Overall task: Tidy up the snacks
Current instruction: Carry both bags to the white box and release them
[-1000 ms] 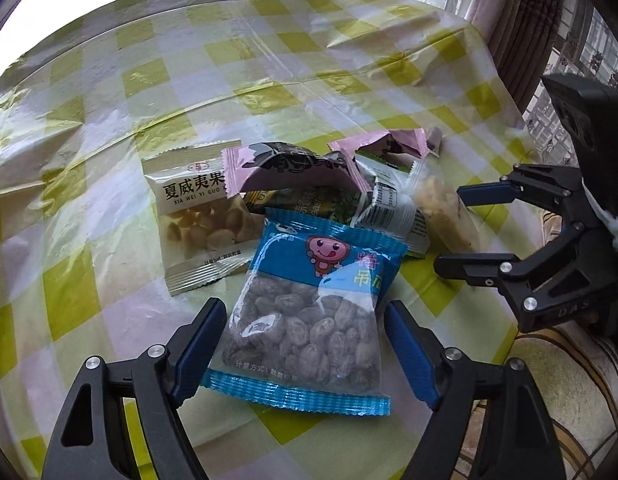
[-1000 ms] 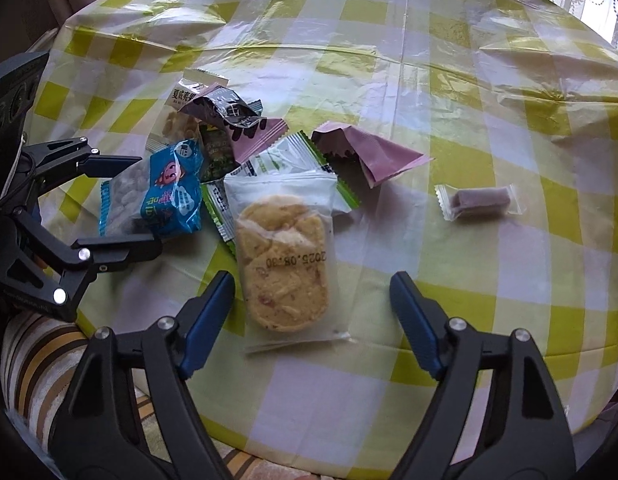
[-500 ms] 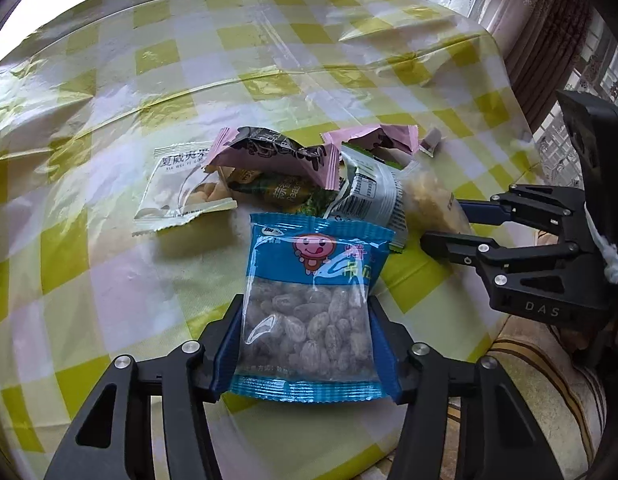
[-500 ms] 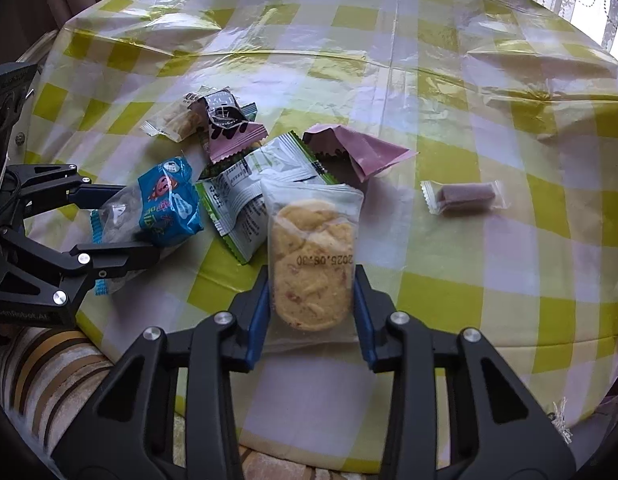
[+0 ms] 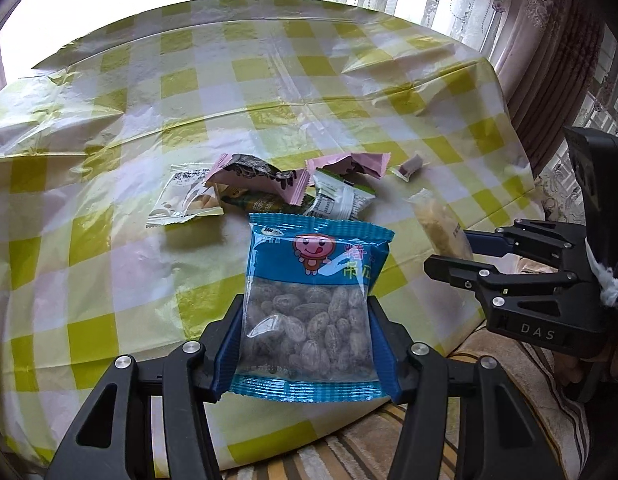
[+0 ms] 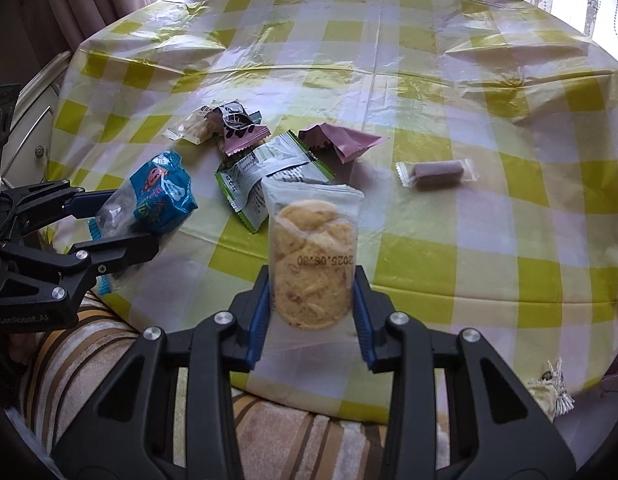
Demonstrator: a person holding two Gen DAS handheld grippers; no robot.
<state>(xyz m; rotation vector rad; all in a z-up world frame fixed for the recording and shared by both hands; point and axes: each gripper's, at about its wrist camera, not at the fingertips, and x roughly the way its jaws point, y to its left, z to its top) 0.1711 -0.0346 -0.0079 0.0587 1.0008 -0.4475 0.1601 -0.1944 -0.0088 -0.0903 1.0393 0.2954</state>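
My left gripper (image 5: pixel 305 344) is shut on a blue packet of dried plums (image 5: pixel 313 300) and holds it lifted over the table's near edge. It also shows in the right wrist view (image 6: pixel 149 200). My right gripper (image 6: pixel 309 312) is shut on a clear packet with a yellow cracker (image 6: pixel 311 260), also lifted; in the left wrist view that packet (image 5: pixel 439 222) sits in the right gripper (image 5: pixel 465 252). On the table lie a white nut packet (image 5: pixel 185 200), a pink-black packet (image 5: pixel 261 176), a green-white packet (image 6: pixel 265 172), a pink wrapper (image 6: pixel 341 140) and a small purple candy (image 6: pixel 435 170).
The round table has a yellow-checked plastic cloth (image 6: pixel 429 248). A striped cushion (image 6: pixel 301 432) lies below the near edge. Curtains (image 5: pixel 557 48) hang at the right and a cabinet (image 6: pixel 33 120) stands at the left.
Both grippers closed on their packets a second ago, then lifted them and pulled back toward the table's near edge. The other snacks stayed where they were.
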